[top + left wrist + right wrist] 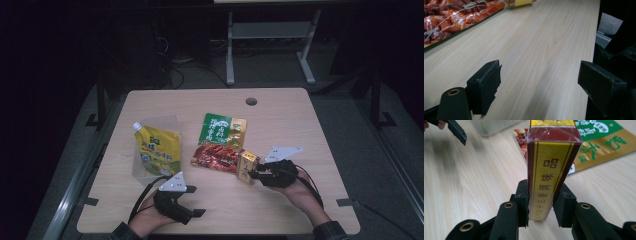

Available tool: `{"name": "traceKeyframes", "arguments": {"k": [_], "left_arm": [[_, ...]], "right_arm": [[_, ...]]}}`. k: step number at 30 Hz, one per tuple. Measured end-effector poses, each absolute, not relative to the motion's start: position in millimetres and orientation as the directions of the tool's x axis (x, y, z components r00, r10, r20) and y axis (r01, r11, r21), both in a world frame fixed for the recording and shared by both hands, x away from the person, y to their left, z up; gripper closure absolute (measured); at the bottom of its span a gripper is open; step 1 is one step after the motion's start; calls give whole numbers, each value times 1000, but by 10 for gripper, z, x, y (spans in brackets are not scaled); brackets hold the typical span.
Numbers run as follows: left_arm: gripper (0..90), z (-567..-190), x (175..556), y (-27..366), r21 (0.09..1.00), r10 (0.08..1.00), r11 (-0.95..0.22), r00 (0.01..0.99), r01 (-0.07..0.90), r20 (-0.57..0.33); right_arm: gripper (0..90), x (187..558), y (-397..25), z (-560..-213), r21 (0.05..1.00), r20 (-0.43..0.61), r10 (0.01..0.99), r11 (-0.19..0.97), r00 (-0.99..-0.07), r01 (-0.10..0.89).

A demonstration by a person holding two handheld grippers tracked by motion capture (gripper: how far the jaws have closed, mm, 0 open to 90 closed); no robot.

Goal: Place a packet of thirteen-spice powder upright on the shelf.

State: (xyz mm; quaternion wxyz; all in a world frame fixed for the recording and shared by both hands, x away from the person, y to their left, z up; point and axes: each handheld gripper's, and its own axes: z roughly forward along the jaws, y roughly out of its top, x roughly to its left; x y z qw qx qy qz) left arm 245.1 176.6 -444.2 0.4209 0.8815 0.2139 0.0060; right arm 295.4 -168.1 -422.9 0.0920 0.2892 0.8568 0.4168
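Note:
My right gripper (256,174) (541,205) is shut on a small maroon and yellow box (247,166) (551,167), its jaws pressing both narrow sides. The box sits at the right edge of a red and green snack pouch (220,142) (599,147). A yellow spouted pouch (157,150) lies to the left of that pouch. My left gripper (196,201) (541,85) hovers near the table's front edge with its jaws wide open and only bare wood between them. In the left gripper view the snack pouch (454,17) lies at the top left.
The wooden table (280,125) has a round cable hole (251,101) near its far edge. A grey metal stand (270,45) is on the floor beyond. The table's right edge (596,37) runs close beside my left gripper's right jaw.

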Motion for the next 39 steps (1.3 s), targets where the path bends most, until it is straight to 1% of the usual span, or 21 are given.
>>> {"name": "traceKeyframes", "arguments": {"k": [2,3,5,10,21,25,32,34,35,36,39], "left_arm": [[179,-4444,2442,1783,740,387,-557,906,377,-170],[180,-4445,2429,1802,737,394,-556,902,386,-175],[179,-4449,2417,1812,738,401,-547,898,396,-184],[180,-4445,2401,1857,744,409,-528,891,409,-199],[180,-4447,2410,1795,747,381,-536,902,395,-203],[180,-4457,2406,1776,746,373,-539,905,391,-205],[180,-4458,2416,1768,749,362,-540,909,384,-205],[180,-4461,2418,1763,749,361,-540,910,384,-207],[180,-4464,2419,1759,749,362,-538,909,385,-207],[180,-4464,2419,1758,749,362,-538,908,388,-210],[181,-4474,2422,1749,751,360,-536,909,387,-211]], "right_arm": [[673,2957,-1675,-4217,770,88,570,481,-817,419],[674,2987,-1652,-4178,775,79,551,490,-831,398],[674,2998,-1639,-4167,778,77,545,491,-835,392],[675,3123,-1512,-4074,786,76,508,499,-858,365],[676,3450,-1276,-3984,789,74,458,516,-886,333],[676,3518,-1217,-3965,793,79,444,515,-892,326],[677,3690,-1033,-3892,802,55,401,527,-914,280],[677,3774,-924,-3874,805,46,363,538,-931,250],[677,3774,-924,-3874,805,46,363,538,-931,250],[677,3814,-861,-3861,803,28,341,552,-940,224],[677,3859,-782,-3845,808,32,322,549,-946,214]]}}
